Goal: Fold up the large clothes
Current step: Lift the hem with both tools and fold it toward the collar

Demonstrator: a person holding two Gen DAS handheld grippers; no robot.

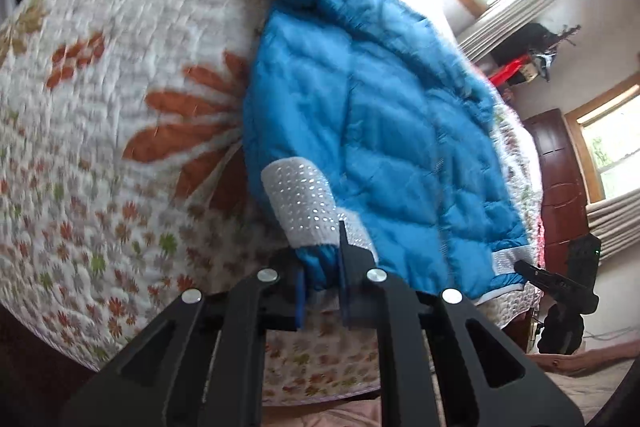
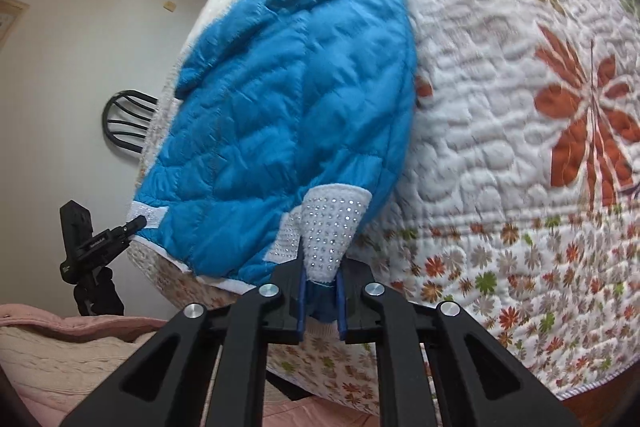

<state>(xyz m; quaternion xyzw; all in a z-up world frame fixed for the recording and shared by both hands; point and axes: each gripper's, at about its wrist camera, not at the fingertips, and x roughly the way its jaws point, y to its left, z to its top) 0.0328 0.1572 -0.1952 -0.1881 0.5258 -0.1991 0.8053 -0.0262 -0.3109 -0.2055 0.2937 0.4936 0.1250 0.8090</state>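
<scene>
Two hand-held grippers — left (image 1: 322, 291), right (image 2: 320, 301) — each clamped on blue jacket (image 1: 384, 131) hem, over floral quilt (image 1: 120, 131).

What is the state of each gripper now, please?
Left gripper: shut on the blue jacket, at its hem beside a white studded cuff.
Right gripper: shut on the jacket's other white studded cuff.

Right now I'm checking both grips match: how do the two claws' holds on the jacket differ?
The left claw pinches blue sleeve fabric below its studded white cuff. The right claw has its cuff reaching down between the fingers. Both are shut on a sleeve end of the blue jacket, near the quilt's edge.
</scene>
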